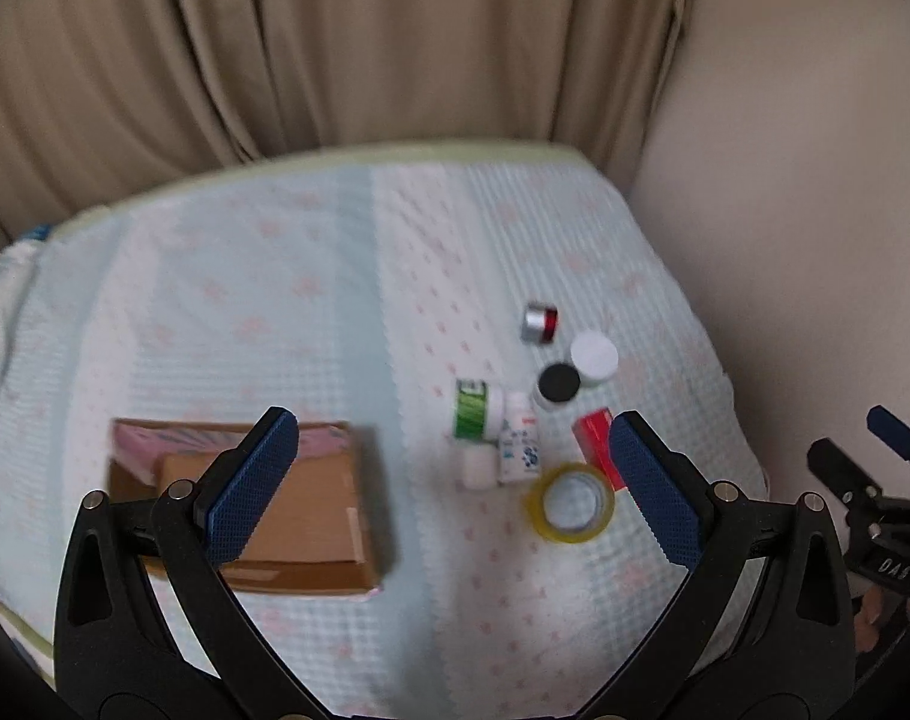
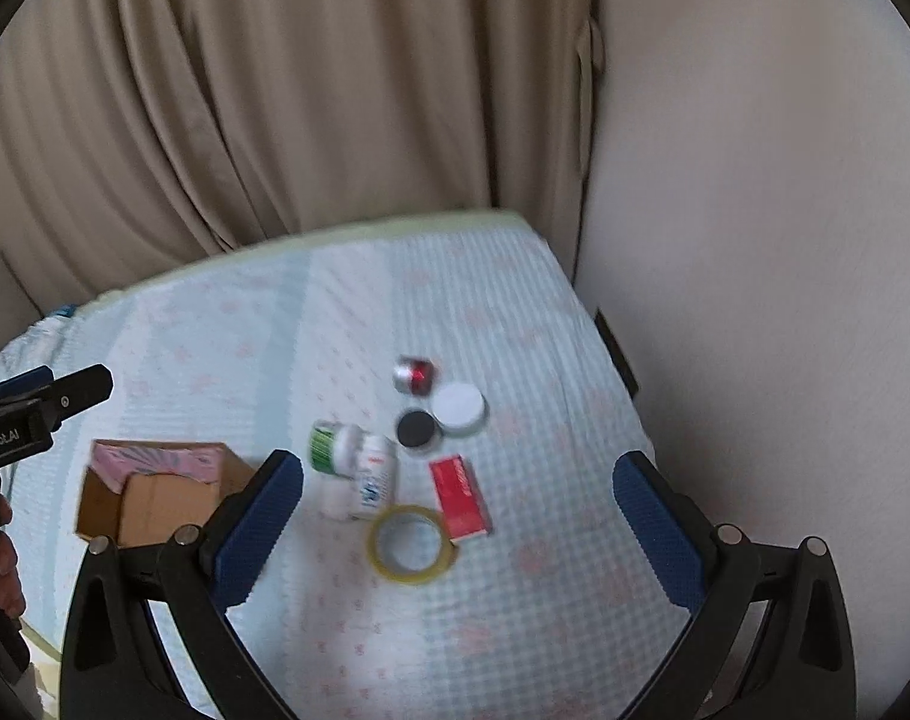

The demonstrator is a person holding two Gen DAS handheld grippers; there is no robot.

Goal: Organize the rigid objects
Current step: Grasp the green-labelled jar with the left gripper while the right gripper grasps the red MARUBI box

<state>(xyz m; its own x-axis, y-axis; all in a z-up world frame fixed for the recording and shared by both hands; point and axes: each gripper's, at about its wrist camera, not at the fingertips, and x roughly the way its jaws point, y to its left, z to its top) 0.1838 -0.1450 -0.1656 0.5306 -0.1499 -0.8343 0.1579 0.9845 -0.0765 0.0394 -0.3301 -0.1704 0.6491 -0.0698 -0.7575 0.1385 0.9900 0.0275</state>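
Clearly at the outset: nothing lifted, nothing yet packed, judging by the loose cluster on the bedspread (image 2: pixel 514 630).

Far left: open cardboard box (image 1: pixel 299 516), brown, stiff-walled, with something pink and a smaller brown carton inside. Above it, left gripper (image 1: pixel 455 492), fingers spread wide, blue knurled pads, empty.

Right of the box, well apart from it: green-labelled bottle (image 2: pixel 329 447) lying on its side, touching a white bottle (image 2: pixel 374 480) with blue print, also lying down. Just near of these, a roll of yellowish tape (image 2: pixel 411 543), a flat ring, clear and glossy. Right of the tape, touching it or nearly so, a small red carton (image 2: pixel 459 498), flat and rectangular.

Farther back: black-capped jar (image 2: pixel 417 429) and white-capped jar (image 2: pixel 459 408), round, pressed together; beyond them a small silver-and-red cylinder (image 2: pixel 416 375) on its side.

Over the cluster, right gripper (image 2: pixel 457 522), fingers likewise wide apart, holding nothing.

Likely next: lower onto one piece, probably tape or red carton as nearest, close across a narrow side, carry left to the box. Round bottles apt to roll on the soft quilted cloth; a pinch across the body would seem safer than the cap.
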